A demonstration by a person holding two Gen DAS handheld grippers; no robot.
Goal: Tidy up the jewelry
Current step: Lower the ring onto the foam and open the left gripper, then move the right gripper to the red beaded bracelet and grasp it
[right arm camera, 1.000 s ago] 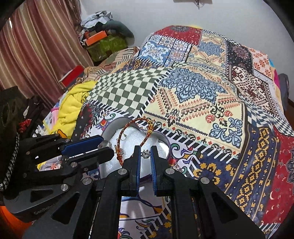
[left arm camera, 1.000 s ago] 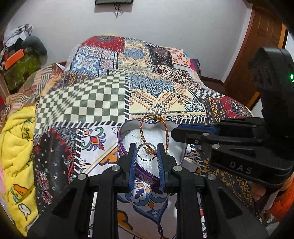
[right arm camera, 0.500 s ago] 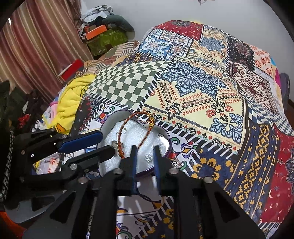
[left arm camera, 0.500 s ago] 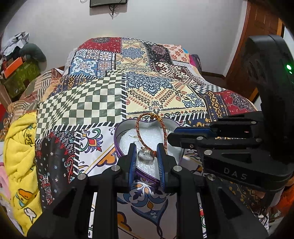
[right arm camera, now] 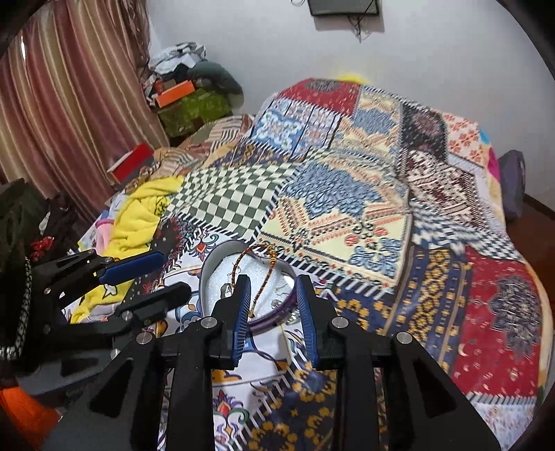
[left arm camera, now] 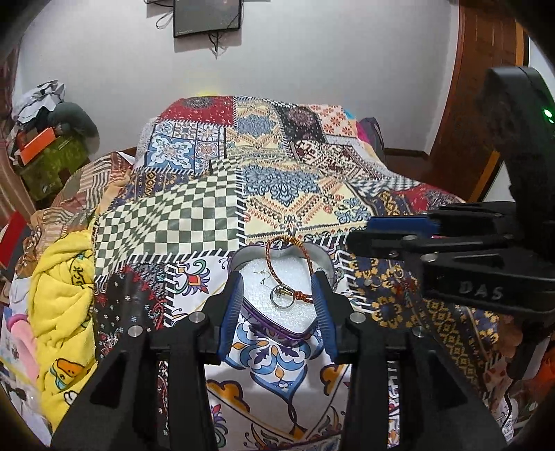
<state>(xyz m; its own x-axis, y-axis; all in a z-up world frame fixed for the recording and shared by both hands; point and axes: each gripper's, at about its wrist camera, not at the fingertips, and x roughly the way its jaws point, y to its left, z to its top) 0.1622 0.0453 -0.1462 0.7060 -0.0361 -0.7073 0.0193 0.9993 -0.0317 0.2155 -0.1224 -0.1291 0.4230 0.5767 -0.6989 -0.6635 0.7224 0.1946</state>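
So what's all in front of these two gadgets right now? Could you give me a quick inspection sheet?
Surface: bed with a patchwork bedspread.
Job's things: heart-shaped box with white lining; inside lie a silver ring and a braided bracelet, which leans over the rim.
Clutter: yellow blanket, orange box and green box by the wall.
Grippers: left gripper and right gripper both open, holding nothing.
Cables: wires dangling under the wall screen.
Surroundings: white wall, striped curtain, wooden door.
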